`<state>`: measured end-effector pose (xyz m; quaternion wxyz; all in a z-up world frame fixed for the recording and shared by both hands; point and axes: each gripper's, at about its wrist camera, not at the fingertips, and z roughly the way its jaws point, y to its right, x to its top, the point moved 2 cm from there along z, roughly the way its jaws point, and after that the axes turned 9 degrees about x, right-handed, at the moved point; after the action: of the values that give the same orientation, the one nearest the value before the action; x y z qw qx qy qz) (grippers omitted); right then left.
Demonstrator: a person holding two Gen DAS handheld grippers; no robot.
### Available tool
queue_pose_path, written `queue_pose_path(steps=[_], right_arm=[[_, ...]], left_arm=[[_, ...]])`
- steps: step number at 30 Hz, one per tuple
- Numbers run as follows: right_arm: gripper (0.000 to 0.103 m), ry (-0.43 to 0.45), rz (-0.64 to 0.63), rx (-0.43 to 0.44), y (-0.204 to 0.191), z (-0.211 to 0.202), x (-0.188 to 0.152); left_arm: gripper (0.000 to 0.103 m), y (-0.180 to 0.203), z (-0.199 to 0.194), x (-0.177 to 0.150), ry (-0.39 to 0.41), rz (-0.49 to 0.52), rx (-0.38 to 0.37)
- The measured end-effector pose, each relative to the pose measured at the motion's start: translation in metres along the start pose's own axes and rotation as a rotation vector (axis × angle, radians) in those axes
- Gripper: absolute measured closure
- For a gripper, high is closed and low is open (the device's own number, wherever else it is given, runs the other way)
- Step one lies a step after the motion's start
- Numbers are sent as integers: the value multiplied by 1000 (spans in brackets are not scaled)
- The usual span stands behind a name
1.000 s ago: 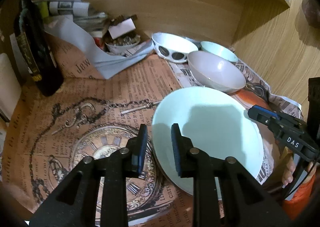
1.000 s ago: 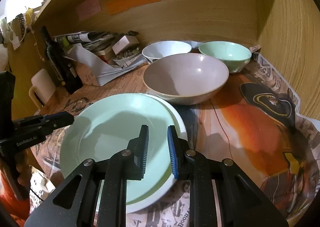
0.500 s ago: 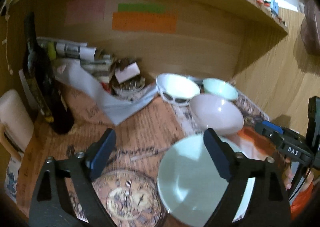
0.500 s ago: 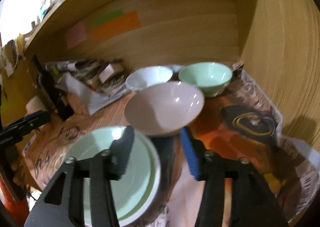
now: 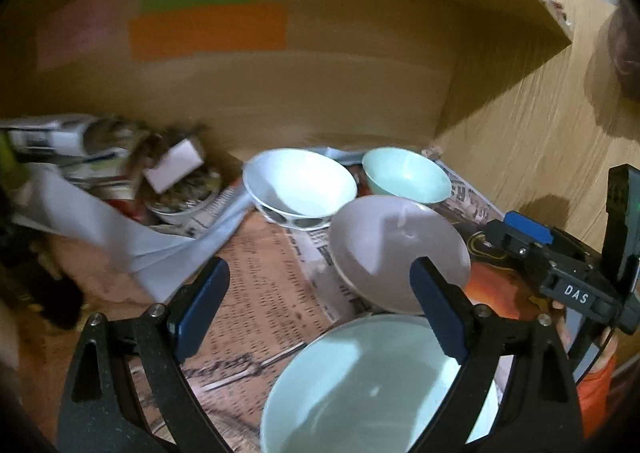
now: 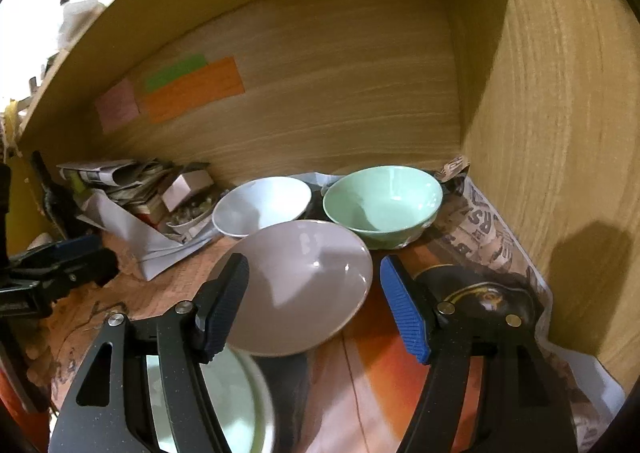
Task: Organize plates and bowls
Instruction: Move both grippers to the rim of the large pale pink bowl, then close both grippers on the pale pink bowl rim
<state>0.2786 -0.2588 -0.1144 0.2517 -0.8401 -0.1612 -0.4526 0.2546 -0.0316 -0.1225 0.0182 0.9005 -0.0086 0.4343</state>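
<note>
On newspaper, a glossy pale mauve bowl sits upright, empty.

My left view is smeared; the paper pile is mush. The green plate runs off the bottom edge, partly behind my finger. In my right view the plate is blurred and half hidden.
</note>
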Motion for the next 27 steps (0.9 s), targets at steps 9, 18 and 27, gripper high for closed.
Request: queue_pose_path(steps=[9, 18, 27], right_arm=[[37, -80, 32, -33, 23, 35, -3], [43, -149, 83, -30, 37, 59, -13], [78, -227, 95, 4, 35, 73, -21]], left_arm=[[13, 5, 53, 9, -81, -4, 4], [47, 9, 89, 7, -191, 13, -15], [84, 19, 102, 5, -245, 47, -69]])
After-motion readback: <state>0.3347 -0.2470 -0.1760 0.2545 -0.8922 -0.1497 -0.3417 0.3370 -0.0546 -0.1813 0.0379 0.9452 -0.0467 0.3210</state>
